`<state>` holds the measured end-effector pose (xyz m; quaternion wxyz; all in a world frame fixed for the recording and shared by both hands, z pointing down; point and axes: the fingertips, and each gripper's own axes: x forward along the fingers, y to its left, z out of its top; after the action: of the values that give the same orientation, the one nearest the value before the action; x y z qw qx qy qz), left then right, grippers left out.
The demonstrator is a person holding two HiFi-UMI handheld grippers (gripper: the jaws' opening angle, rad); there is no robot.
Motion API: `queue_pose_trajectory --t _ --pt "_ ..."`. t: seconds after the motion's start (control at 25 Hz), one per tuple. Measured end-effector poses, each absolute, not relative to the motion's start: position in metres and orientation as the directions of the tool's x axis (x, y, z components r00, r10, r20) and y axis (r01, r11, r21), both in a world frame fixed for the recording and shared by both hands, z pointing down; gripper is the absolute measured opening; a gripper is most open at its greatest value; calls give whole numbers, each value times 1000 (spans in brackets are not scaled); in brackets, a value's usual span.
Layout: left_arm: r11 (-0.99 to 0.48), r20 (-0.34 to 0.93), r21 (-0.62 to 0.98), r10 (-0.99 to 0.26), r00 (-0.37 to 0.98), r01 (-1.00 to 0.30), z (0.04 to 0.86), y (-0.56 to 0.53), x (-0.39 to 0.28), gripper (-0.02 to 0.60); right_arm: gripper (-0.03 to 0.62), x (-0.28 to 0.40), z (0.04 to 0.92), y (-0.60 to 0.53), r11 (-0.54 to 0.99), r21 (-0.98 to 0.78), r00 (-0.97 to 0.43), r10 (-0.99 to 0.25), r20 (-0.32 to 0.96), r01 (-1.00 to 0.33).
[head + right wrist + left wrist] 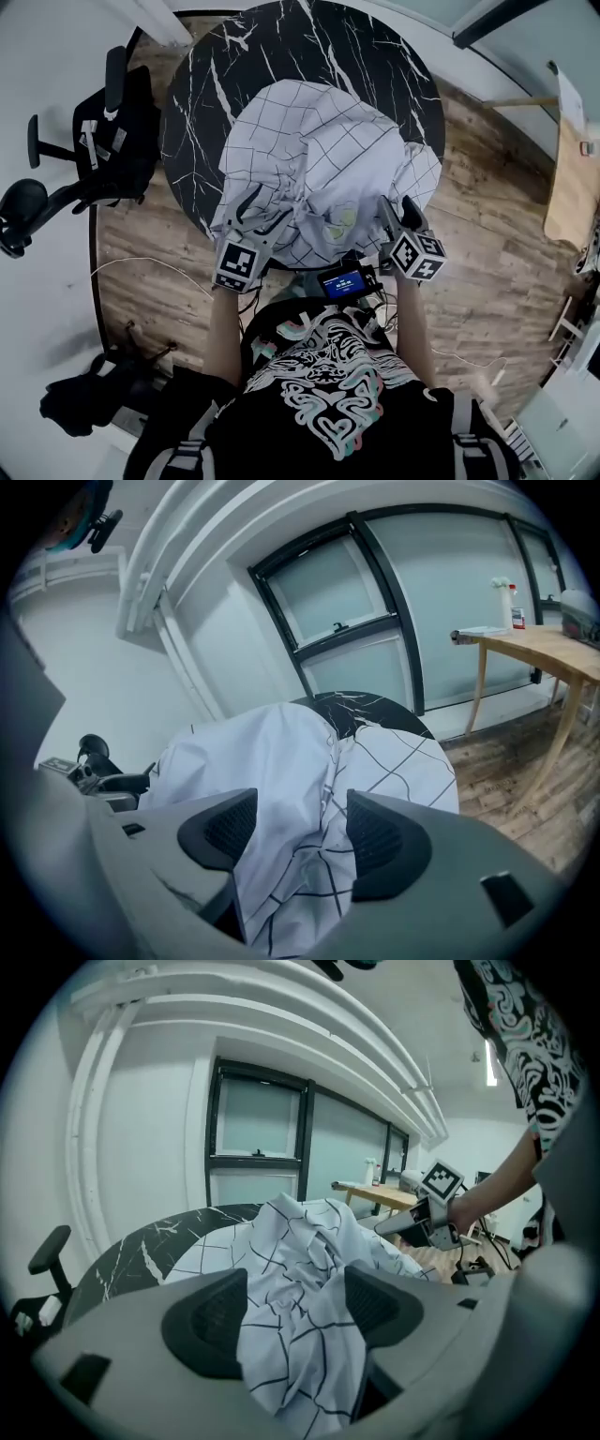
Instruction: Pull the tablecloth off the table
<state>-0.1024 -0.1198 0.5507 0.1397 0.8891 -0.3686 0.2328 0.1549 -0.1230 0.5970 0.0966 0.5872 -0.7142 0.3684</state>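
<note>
The tablecloth (pixel 319 159), bunched at the desk's (pixel 197 112) near edge, lies slack between the parted jaws of left gripper (pixel 262 211) and right gripper (pixel 397 214), presumably ahead of the next pull.

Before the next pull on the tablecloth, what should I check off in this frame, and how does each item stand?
1. Tablecloth gathered toward the person's side of the table: ok.
2. Cloth between the left gripper jaws: ok.
3. Left gripper clamped on the cloth: not ok, jaws stand apart.
4. Cloth between the right gripper jaws: ok, but they stand apart too, so no clamp.
5. Cloth off the table: not ok, most of it lies on top.
6. Cloth free of snags under its folds: cannot tell.
</note>
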Motion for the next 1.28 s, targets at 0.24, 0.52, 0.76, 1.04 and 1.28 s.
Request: queue_pose_trajectory --t 0.24,0.52,0.76,1.04,1.28 --pt "-757 543 63 -521 658 -651 553 -115 -98 360 291 154 611 -131 33 -400 -298 -724 622 -916" --pt "-855 714 -33 -382 586 -517 593 -102 -91 447 331 151 621 -140 16 -451 -334 -696 636 -892" --pt "-809 763 -24 -395 512 -588 617 -115 -103 486 351 156 619 -147 1 -463 -339 -682 648 -886" --pt "-745 818 71 -337 467 -663 649 -121 -109 491 357 157 637 -154 16 -414 -334 -620 710 -910" --pt "-730 845 227 -181 503 -644 674 -118 -103 493 354 149 660 -161 -17 -494 -414 -520 747 -869"
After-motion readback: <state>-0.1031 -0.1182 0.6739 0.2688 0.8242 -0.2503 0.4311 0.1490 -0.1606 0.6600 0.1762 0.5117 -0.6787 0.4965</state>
